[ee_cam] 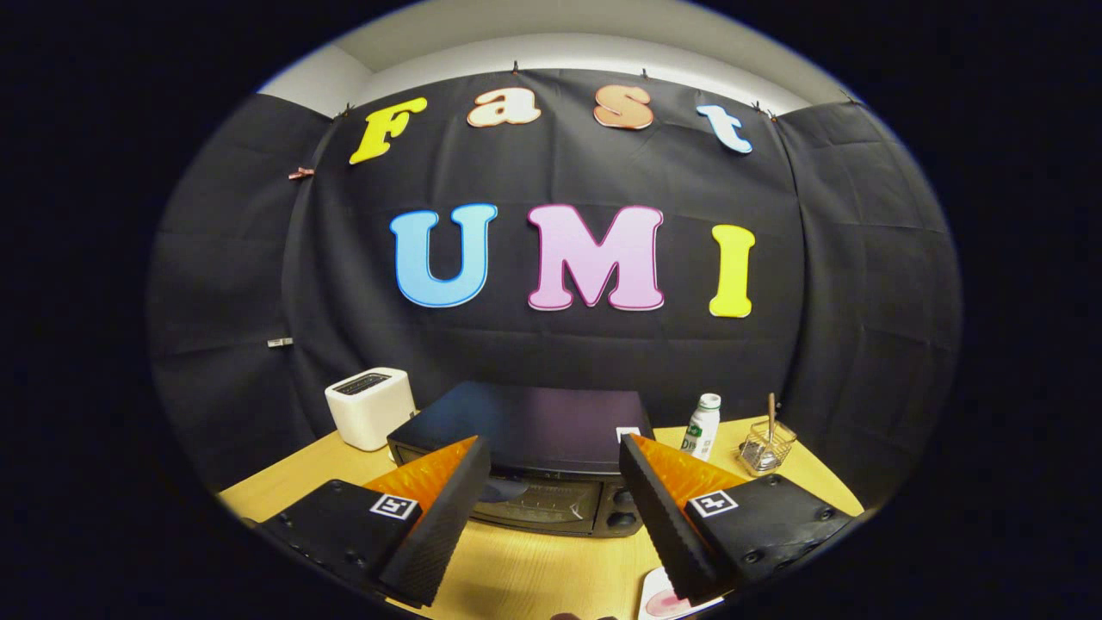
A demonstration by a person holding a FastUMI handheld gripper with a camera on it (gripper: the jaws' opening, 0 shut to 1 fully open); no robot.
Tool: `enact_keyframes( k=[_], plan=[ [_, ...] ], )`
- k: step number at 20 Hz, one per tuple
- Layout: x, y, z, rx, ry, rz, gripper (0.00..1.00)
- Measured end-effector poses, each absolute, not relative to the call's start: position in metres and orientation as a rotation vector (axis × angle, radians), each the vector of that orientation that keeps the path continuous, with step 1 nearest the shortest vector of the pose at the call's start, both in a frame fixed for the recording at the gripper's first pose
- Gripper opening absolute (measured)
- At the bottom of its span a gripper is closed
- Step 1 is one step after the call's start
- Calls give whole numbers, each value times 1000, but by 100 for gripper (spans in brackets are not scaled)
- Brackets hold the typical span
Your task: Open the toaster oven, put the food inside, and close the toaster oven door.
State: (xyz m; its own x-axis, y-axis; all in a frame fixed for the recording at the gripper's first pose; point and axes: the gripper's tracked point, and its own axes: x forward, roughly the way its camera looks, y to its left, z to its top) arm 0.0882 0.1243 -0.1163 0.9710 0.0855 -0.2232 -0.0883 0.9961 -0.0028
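A black toaster oven (525,430) stands on the wooden table (534,568) just beyond my fingers, its glass door (534,504) shut and its knobs at the door's right. My gripper (555,452) hovers above and in front of it, open, with nothing between the fingers. Under the right finger, near the table's front edge, a white plate (659,603) with something pink on it peeks out; most of it is hidden.
A white slot toaster (370,406) sits left of the oven at the back. To the oven's right are a white bottle with a green label (703,424) and a clear glass jar holding a stick (765,445). The booth's black cloth wall closes the back.
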Motion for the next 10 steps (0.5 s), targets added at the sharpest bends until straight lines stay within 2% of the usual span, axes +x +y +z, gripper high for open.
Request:
enact_keyframes(
  k=[10],
  plan=[
    [153,167,-204,35,361,34,98]
  ],
)
